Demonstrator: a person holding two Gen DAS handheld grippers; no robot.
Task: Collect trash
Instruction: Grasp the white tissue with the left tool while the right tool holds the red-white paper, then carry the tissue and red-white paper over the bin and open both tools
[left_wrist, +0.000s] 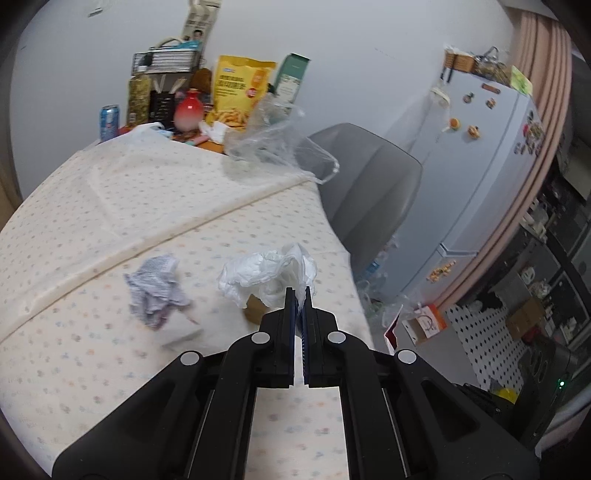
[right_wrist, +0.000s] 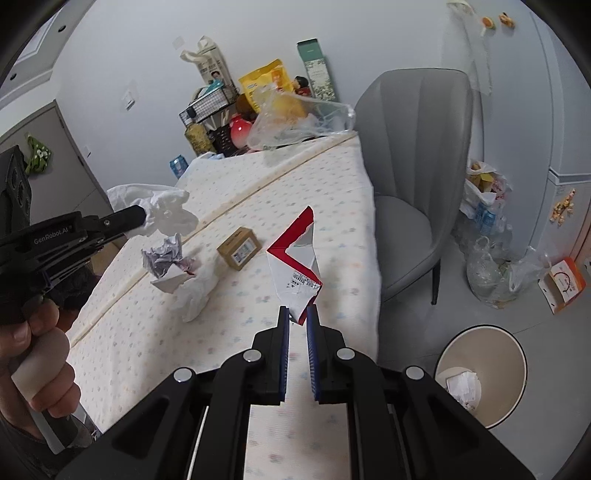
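Trash is gripped by both tongs above a cloth-covered table (right_wrist: 325, 192): a white plastic bag (left_wrist: 269, 267) is clenched in the left tongs (left_wrist: 300, 295), and a torn red-and-white wrapper (right_wrist: 295, 258) is pinched at its lower end by the right tongs (right_wrist: 297, 317). On the table beneath, crumpled paper (right_wrist: 164, 254) and a small cardboard box (right_wrist: 239, 248) are seen. A waste bin (right_wrist: 480, 373) stands on the floor at near right.

Your matte black two-finger grippers

Your right gripper (right_wrist: 298, 316) has blue-ribbed pads and silver pivot screws; lower left, your bare-skinned left hand (right_wrist: 38, 354).
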